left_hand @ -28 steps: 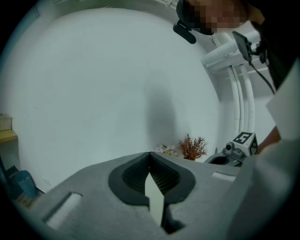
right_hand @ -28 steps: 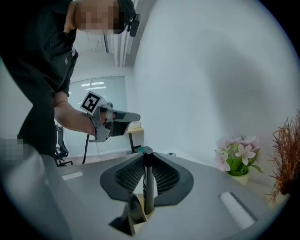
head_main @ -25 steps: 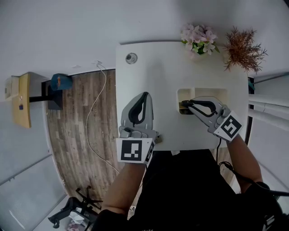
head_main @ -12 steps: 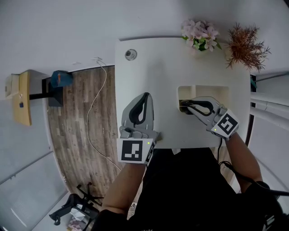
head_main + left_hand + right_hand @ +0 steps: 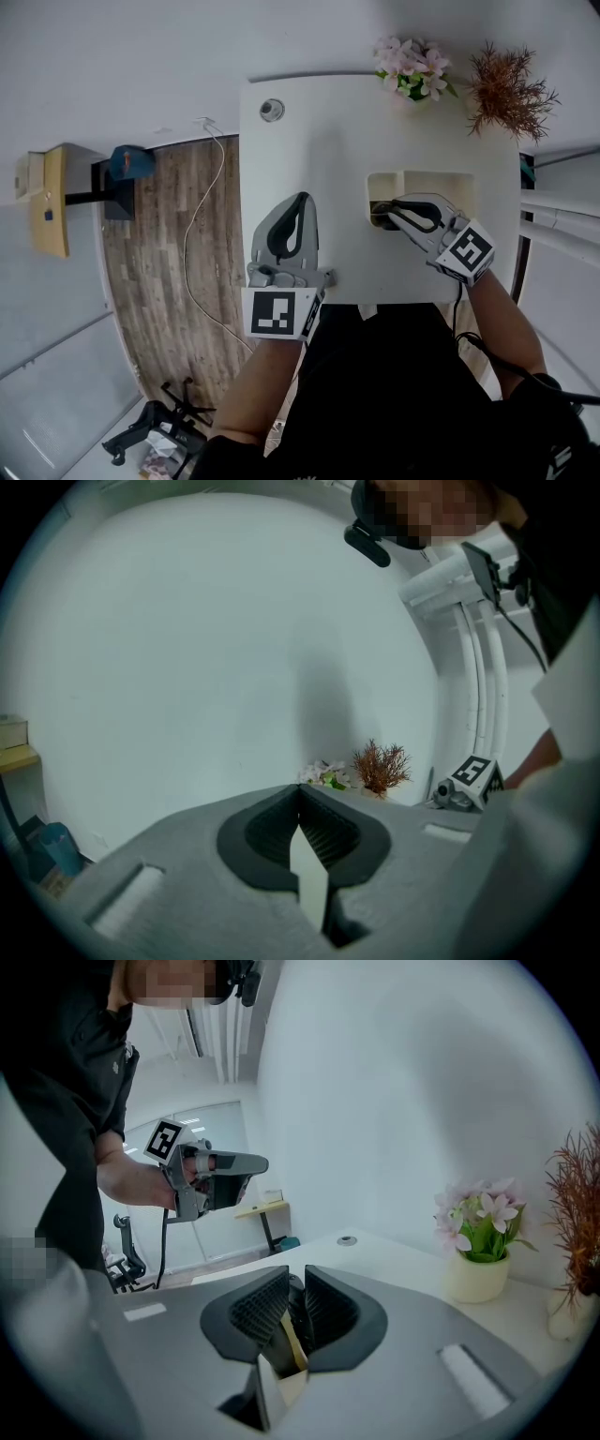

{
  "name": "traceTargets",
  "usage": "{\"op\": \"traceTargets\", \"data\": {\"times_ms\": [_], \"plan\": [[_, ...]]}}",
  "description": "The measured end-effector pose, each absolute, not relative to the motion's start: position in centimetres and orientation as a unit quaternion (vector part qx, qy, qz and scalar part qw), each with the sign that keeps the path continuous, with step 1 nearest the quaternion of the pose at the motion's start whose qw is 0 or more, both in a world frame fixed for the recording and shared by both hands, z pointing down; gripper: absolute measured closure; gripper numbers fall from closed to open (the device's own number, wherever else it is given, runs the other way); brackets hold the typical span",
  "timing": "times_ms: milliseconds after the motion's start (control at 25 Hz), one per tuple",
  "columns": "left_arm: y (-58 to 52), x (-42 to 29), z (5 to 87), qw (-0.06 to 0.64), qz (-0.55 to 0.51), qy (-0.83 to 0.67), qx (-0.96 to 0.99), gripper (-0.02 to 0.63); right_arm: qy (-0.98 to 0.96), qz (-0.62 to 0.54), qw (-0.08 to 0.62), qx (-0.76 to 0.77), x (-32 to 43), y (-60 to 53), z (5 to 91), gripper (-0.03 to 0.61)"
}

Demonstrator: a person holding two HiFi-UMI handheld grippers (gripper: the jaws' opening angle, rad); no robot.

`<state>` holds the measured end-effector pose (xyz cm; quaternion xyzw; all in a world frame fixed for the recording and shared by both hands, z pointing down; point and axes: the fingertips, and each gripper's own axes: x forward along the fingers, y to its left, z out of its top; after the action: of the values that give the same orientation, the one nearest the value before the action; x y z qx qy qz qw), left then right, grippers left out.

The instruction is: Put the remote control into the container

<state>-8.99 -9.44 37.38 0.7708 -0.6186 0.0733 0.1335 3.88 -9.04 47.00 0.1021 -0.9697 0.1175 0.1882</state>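
Remote clamped in your right gripper, inside the container

Your right gripper (image 5: 381, 215) is clenched on the remote control (image 5: 379, 222). In the right gripper view (image 5: 292, 1284) the ribbed pads stand a narrow way apart with the dark, thin remote (image 5: 278, 1349) pinched between them. In the head view its tips reach over the rim of the cream container (image 5: 431, 175), and the remote sits down in the left-hand compartment. You cannot tell whether it touches the bottom.

Your left gripper (image 5: 301, 198) is closed on nothing: in the left gripper view (image 5: 300, 797) its two pads meet and nothing lies between them. It hangs over the near left part of the white table (image 5: 319, 150), well apart from the container.

By count, you have two grippers, one remote and one container with two compartments showing. At the far edge of the table stand two plants: one pot of pink flowers (image 5: 409, 67) and one reddish-brown sprig plant (image 5: 506, 89) beside it. One round grommet (image 5: 272, 111) sits in the table's far left corner
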Motion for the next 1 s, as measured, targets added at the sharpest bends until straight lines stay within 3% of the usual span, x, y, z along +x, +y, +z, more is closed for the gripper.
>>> {"op": "traceTargets", "data": {"times_ms": [280,1000], "plan": [[-8.1,-9.0,35.8,0.123,0.075,-0.633,0.760,0.615,-0.968,0.118,0.181,0.125,4.2,-9.4,45.6,0.526],[-2.6,-5.0,28.8,0.040,0.054,-0.654,0.754,0.615,-0.982,0.096,0.083,0.137,9.3,-4.9,39.0,0.503]]}}
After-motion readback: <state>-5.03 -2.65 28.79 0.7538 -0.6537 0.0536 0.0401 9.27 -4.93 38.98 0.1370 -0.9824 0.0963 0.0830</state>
